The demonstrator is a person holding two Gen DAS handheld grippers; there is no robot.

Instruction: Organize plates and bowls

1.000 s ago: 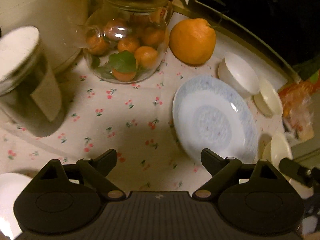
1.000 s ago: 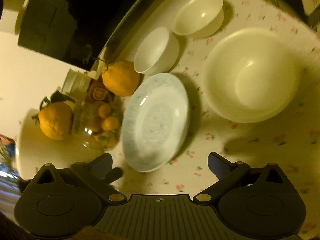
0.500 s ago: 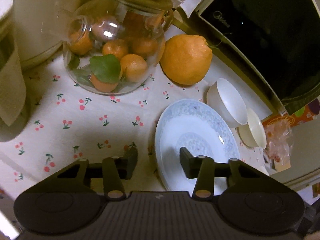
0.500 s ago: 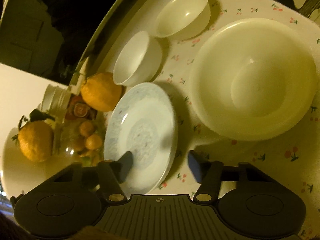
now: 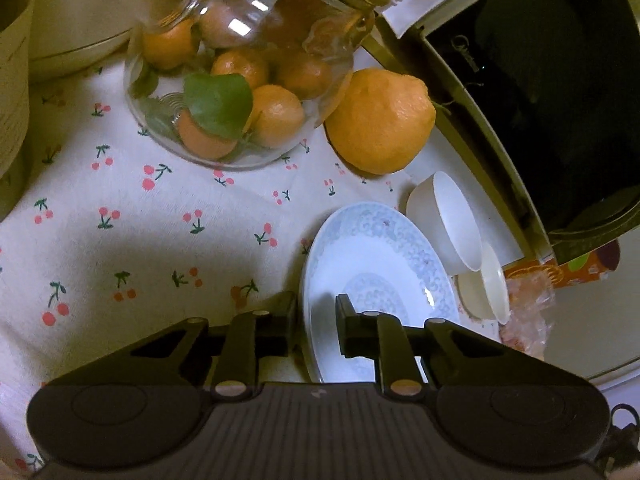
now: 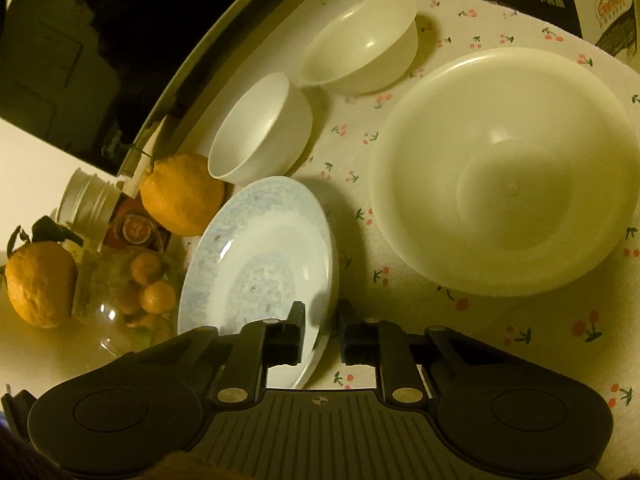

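Note:
A blue-patterned plate (image 5: 380, 256) lies on the cherry-print cloth and tilts a little. My left gripper (image 5: 318, 320) straddles its near left rim, one finger under and one over; the jaws are closing and pinch the rim. In the right wrist view the same plate (image 6: 260, 248) has my right gripper (image 6: 322, 332) on its near right rim, jaws closing in the same pinch. A small white bowl (image 6: 260, 132) and a cream bowl (image 6: 360, 40) stand behind the plate. To its right sits a large cream bowl (image 6: 504, 172).
A glass jar of small oranges (image 5: 240, 92) and a big orange (image 5: 380, 120) stand left of the plate. A dark-doored appliance (image 5: 540, 80) runs along the back. A printed box (image 6: 600, 4) sits at the far right, and crinkled plastic wrap (image 5: 528, 304) lies beside the bowls.
Both grippers came down onto the blue plate and went from wide open to pinching its rim, one on each side.

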